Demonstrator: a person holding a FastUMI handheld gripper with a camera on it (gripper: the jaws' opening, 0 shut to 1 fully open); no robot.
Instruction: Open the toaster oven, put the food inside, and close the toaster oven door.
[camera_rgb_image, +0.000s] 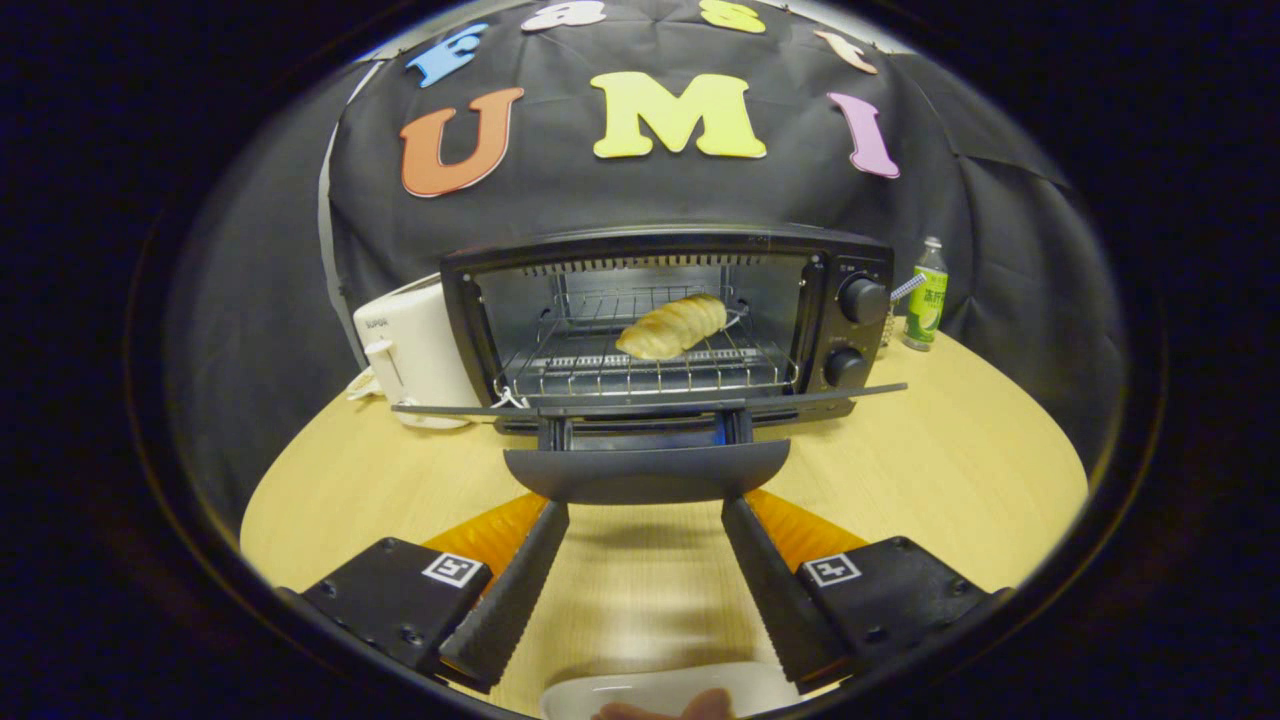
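The toaster oven (665, 320) is seen standing on the tabletop (960, 470), backed against the booth wall. Its door (650, 405) is folded fully down and is viewed almost edge-on, so the glass cannot be made out. The door handle (646, 472) projects toward the camera, just ahead of the fingertips.

The food (672, 326), a pale golden bread roll, is located inside the cavity, lying on the wire rack (640, 365), angled toward the right rear. Two control knobs (862, 300) are mounted on the oven's right panel; their markings are too small to read.

The claw (645, 510) is held wide, with nothing between its fingers (515, 590). The tips are placed at the underside of the handle; contact cannot be confirmed.

A white plate (660, 690) is partly cut off below the fingers. A white toaster (415, 355) is partly hidden behind the oven's left side. A green bottle (926, 295) stands to the right, beyond the oven.
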